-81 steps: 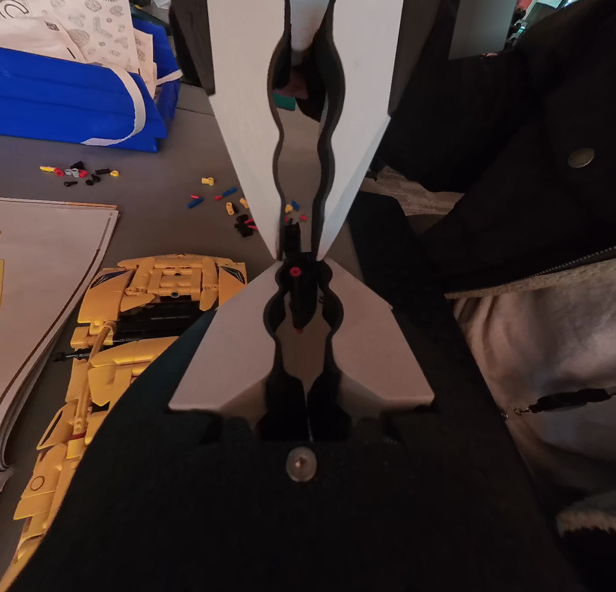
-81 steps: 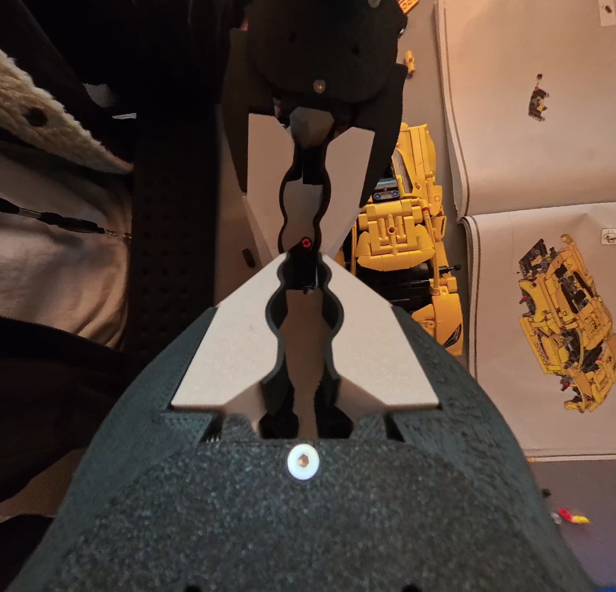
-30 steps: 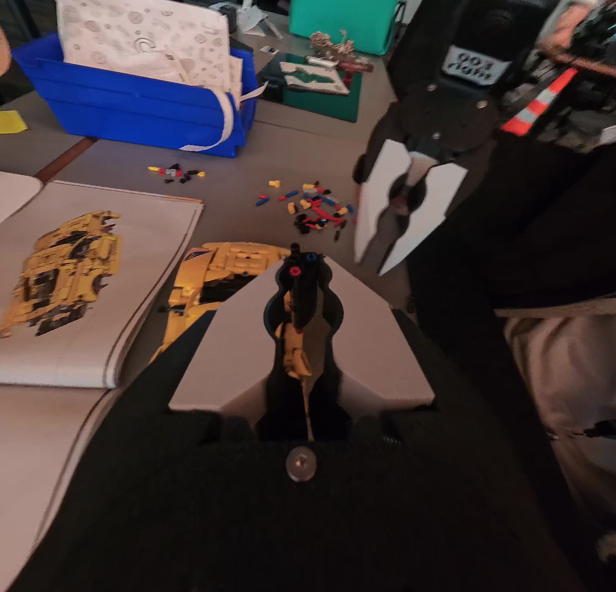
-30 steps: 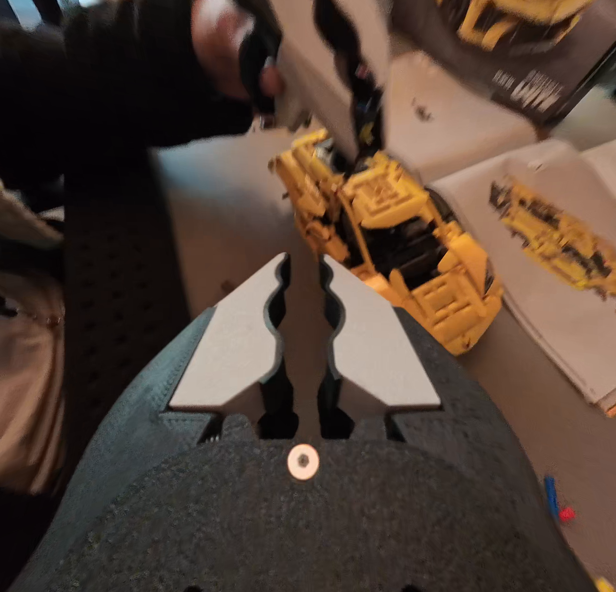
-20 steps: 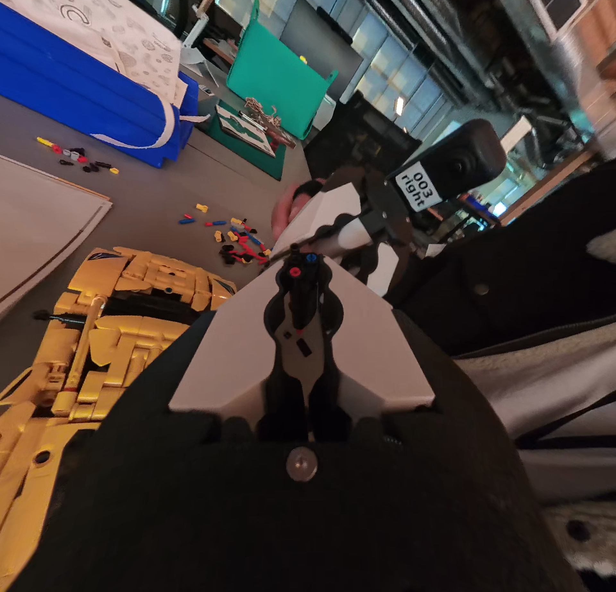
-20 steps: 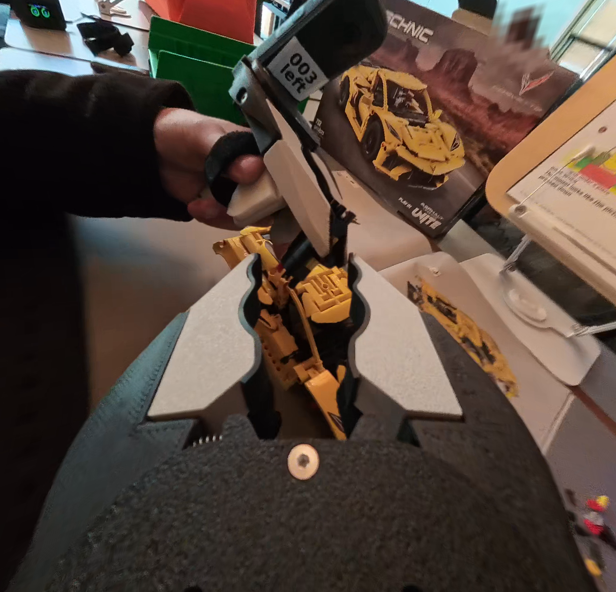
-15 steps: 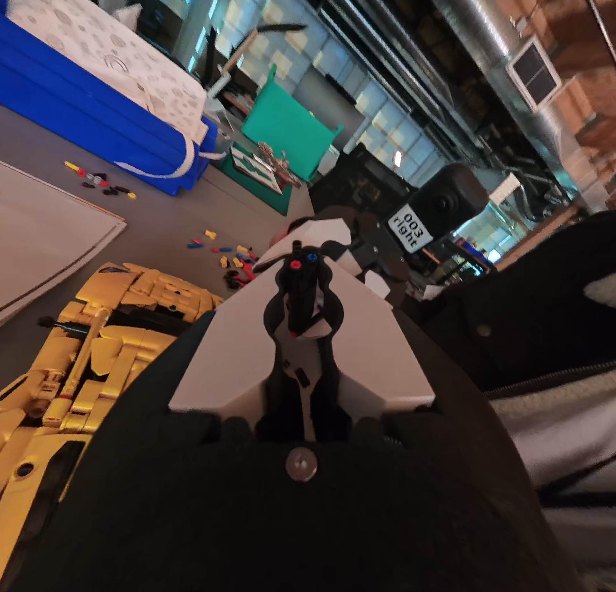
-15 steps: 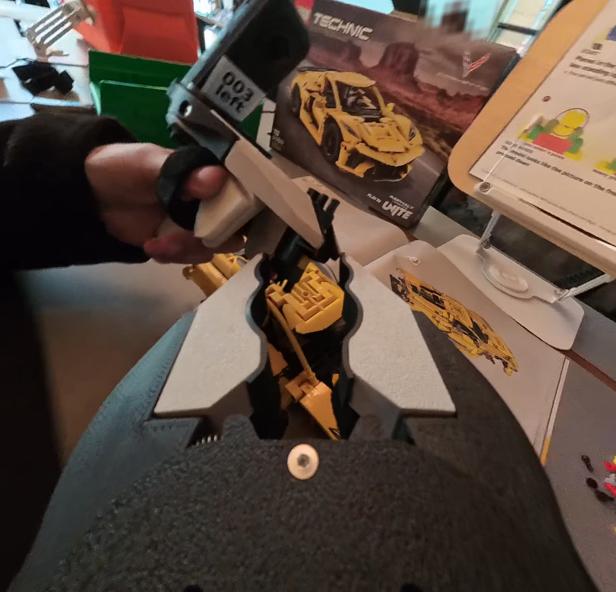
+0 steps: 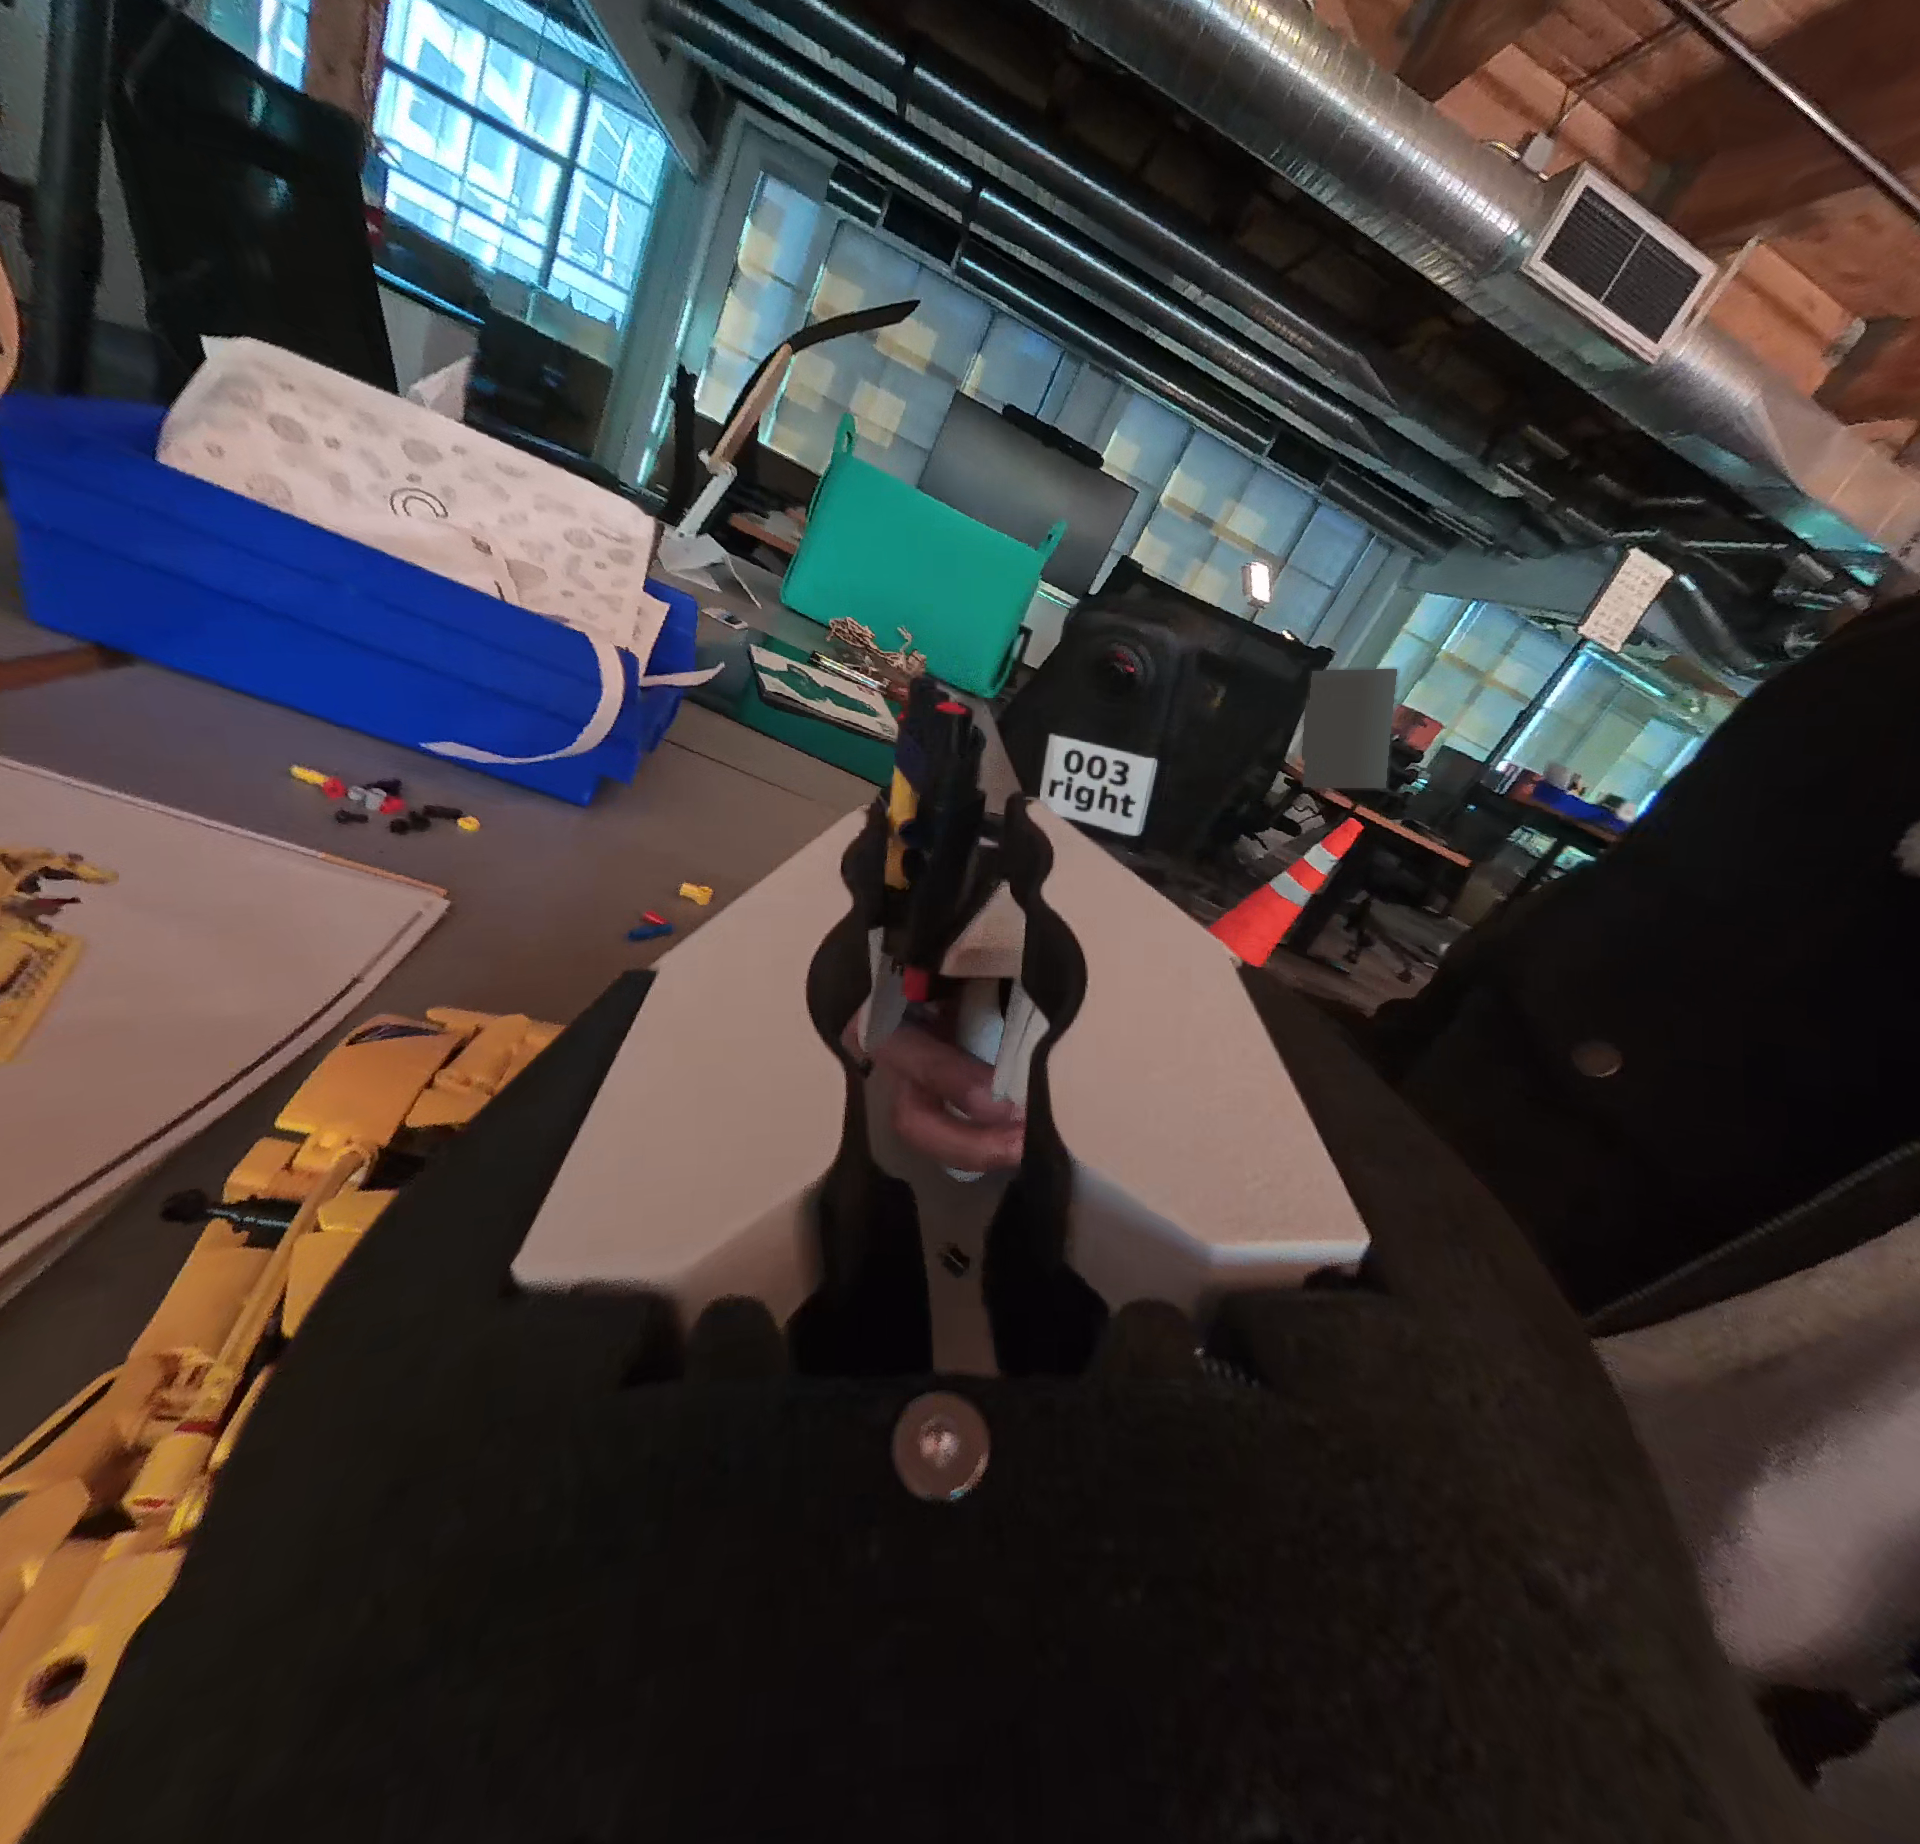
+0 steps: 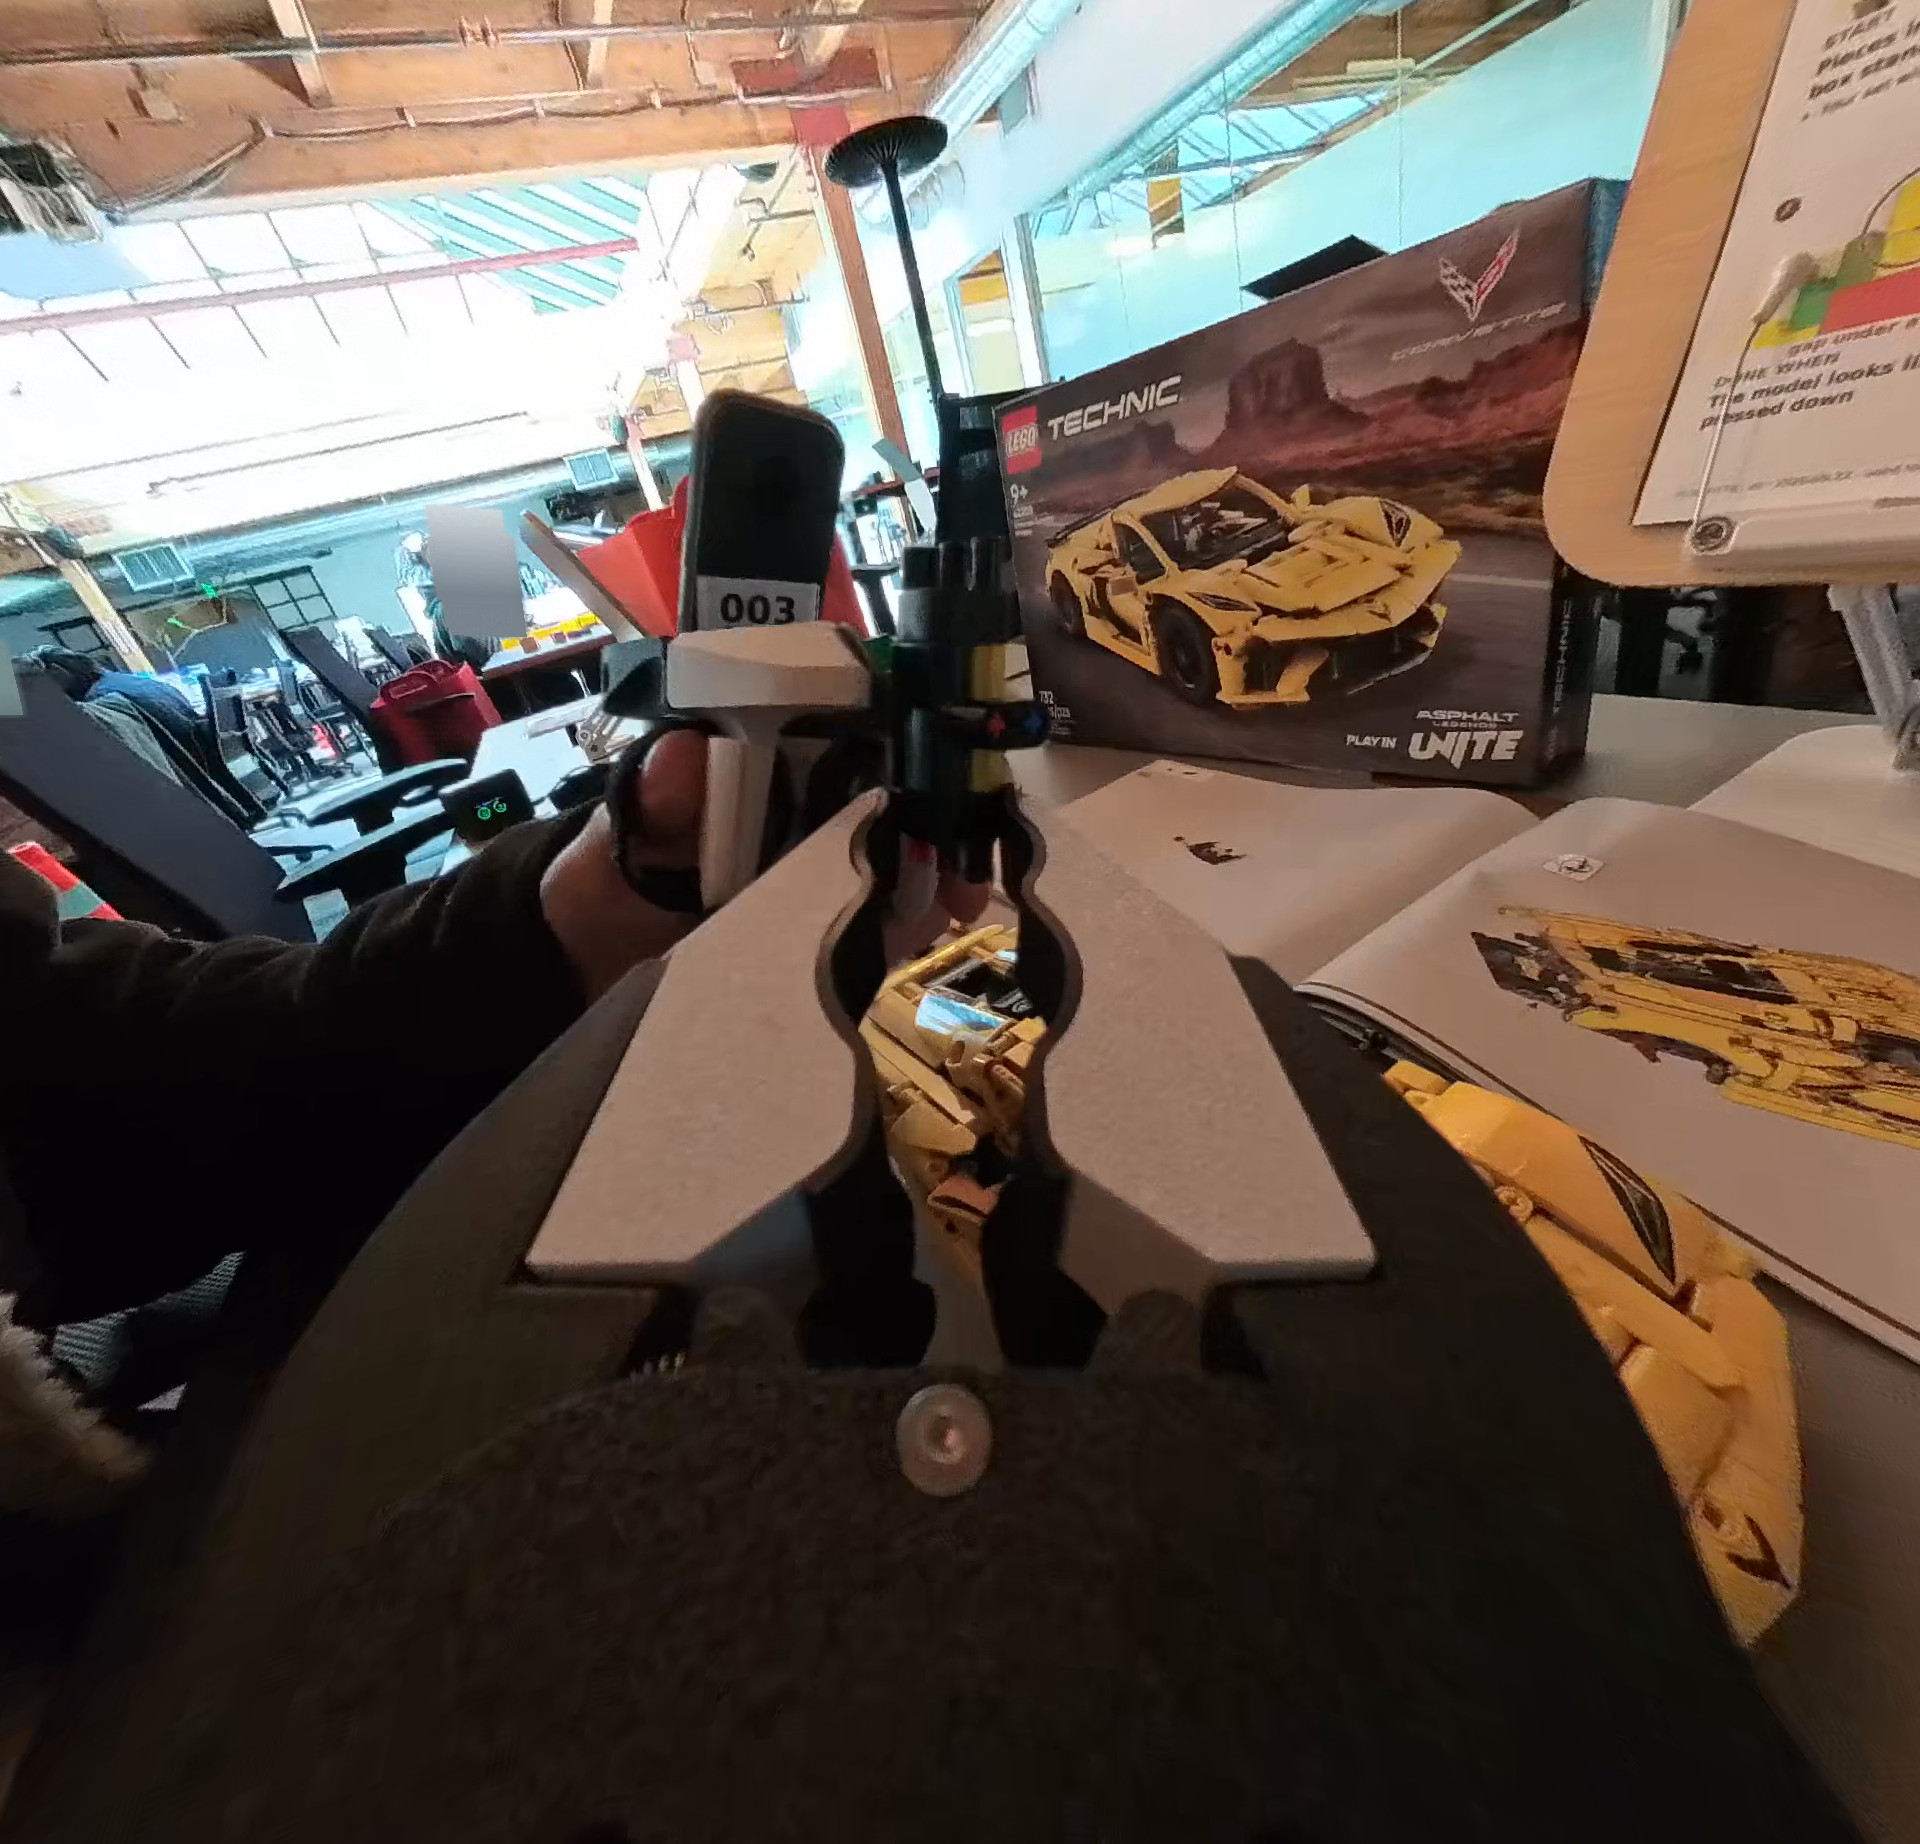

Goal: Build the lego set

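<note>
Right wrist view: my left fingers (image 10: 940,755) grip a black lego sub-assembly (image 10: 951,693); my right fingers (image 10: 940,838) clamp its bottom above the yellow car (image 10: 1558,1275).

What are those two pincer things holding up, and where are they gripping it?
A small black Lego sub-assembly: left gripper clamps its middle, right gripper its lower end.

Printed writing on set box (image 10: 1299,547), camera stickers (image 9: 1097,785), instruction sheet (image 10: 1808,236).
</note>
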`<state>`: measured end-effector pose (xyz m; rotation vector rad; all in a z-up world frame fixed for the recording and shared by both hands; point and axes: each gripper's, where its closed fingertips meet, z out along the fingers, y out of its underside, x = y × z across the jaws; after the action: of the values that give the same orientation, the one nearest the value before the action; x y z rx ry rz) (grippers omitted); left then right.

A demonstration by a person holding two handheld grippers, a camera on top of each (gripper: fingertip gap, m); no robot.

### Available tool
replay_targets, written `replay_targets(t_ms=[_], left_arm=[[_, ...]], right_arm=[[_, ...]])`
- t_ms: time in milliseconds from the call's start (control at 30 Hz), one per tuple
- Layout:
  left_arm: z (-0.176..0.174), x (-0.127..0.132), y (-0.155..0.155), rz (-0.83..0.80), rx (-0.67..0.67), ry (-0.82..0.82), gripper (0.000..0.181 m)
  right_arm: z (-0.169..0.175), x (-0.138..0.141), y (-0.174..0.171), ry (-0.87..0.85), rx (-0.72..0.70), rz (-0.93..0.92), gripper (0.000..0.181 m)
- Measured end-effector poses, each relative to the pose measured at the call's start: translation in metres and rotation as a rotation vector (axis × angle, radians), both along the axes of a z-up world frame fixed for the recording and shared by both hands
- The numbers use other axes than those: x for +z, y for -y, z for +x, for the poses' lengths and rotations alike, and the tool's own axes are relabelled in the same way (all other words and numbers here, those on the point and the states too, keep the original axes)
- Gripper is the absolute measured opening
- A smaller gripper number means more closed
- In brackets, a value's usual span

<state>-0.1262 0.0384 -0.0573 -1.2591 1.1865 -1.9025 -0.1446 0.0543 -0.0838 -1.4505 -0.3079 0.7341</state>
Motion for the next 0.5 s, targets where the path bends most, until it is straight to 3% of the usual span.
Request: replay_targets(t_ms=[300,500], left_arm=[[-0.002,0.006,-0.012,-0.031,0.082,0.068,0.018],[0.003,0.000,-0.005,0.092,0.110,0.038,0.016]], right_arm=[[-0.001,-0.003,-0.001,-0.009,0.009,-0.009,0.017],[-0.002,-0.007,-0.003,0.013,0.010,-0.024,0.017]])
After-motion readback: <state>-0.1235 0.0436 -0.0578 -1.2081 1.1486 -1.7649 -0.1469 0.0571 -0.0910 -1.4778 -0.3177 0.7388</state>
